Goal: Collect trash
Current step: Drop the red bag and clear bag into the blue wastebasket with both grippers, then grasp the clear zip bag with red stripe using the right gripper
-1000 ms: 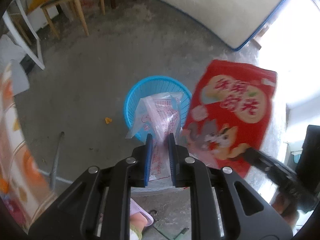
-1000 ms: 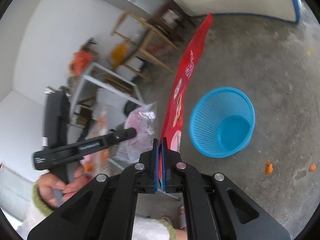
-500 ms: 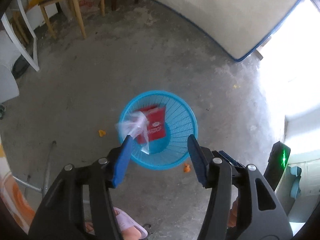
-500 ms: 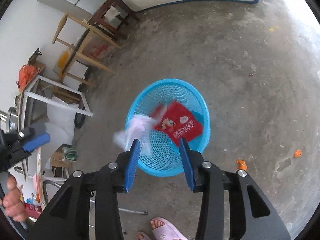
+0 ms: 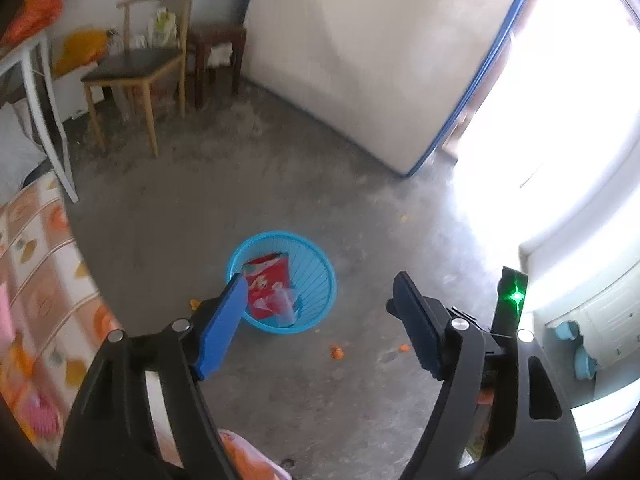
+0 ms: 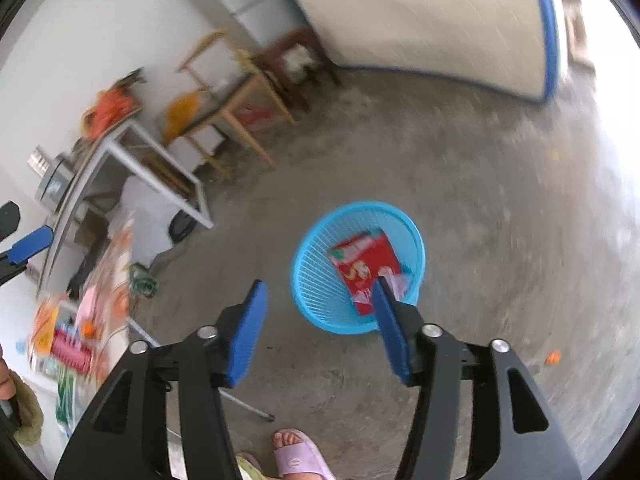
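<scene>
— Report the grippers.
— My left gripper and right gripper are both released, jaws spread wide, nothing between them, held above the floor.
— And the trash?
— The red packet and clear plastic bag lie inside the blue basket, below its rim.
— Room around it?
— Bare concrete on every side; orange scraps lie near the basket, and the wooden chair stands well apart.

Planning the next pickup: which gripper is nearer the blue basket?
Right, probably. The right gripper hangs above the blue basket, one finger overlapping its rim; the left gripper looks higher up.
</scene>
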Demonstrator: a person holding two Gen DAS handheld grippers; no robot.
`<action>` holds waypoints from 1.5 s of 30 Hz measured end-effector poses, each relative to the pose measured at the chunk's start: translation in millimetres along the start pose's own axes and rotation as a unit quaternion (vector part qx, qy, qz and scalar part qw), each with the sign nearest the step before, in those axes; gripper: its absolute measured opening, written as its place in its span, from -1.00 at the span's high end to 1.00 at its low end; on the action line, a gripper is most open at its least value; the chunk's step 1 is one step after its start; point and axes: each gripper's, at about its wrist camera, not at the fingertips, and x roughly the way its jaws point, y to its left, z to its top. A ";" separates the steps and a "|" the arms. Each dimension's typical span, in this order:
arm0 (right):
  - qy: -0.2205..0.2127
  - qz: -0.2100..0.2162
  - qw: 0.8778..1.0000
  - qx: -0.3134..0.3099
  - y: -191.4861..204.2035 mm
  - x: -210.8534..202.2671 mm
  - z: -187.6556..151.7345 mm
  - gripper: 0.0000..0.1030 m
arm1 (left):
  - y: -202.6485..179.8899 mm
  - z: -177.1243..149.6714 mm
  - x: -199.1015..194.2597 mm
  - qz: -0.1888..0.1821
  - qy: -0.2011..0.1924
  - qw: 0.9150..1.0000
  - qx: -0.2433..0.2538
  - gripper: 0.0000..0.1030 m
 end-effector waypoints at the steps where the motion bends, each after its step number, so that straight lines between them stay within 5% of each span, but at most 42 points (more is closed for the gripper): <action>1: -0.009 -0.004 1.000 -0.017 10.4 -9.7 -0.4 -0.28 | 0.7 -7.8 -14.4 0.002 -0.011 1.000 -0.004 -0.41; 8: -0.065 -0.048 0.986 -0.144 100.0 -64.7 -6.0 -0.83 | 10.8 -79.5 -93.4 0.031 -0.049 0.998 0.002 -0.48; 14: -0.109 -0.057 0.969 -0.216 178.9 -87.2 -10.3 -0.87 | 48.6 -140.9 -149.1 0.079 -0.086 0.993 -0.020 -0.70; 20: -0.114 0.077 0.952 -0.273 246.0 -96.0 -12.8 -0.87 | 114.0 -200.4 -198.8 0.142 -0.127 0.976 -0.104 -0.75; 24: -0.022 0.200 0.944 -0.261 292.1 -70.7 -6.7 -0.87 | 155.8 -232.4 -223.8 0.162 -0.156 0.959 -0.171 -0.83; 26: 0.058 0.245 0.946 -0.204 305.7 -36.9 -2.3 -0.87 | 170.9 -248.8 -237.6 0.151 -0.177 0.952 -0.198 -0.83; 32: 0.239 0.312 0.919 -0.018 312.1 70.9 -15.5 -0.86 | 190.6 -275.5 -253.1 0.150 -0.199 0.939 -0.236 -0.83; 35: 0.272 0.322 0.907 0.017 319.2 95.9 -28.0 -0.68 | 198.3 -281.5 -252.6 0.158 -0.198 0.937 -0.240 -0.83; 45: 0.295 0.344 0.891 0.034 338.5 116.9 -29.1 0.06 | 207.1 -282.6 -243.6 0.143 -0.189 0.942 -0.238 -0.83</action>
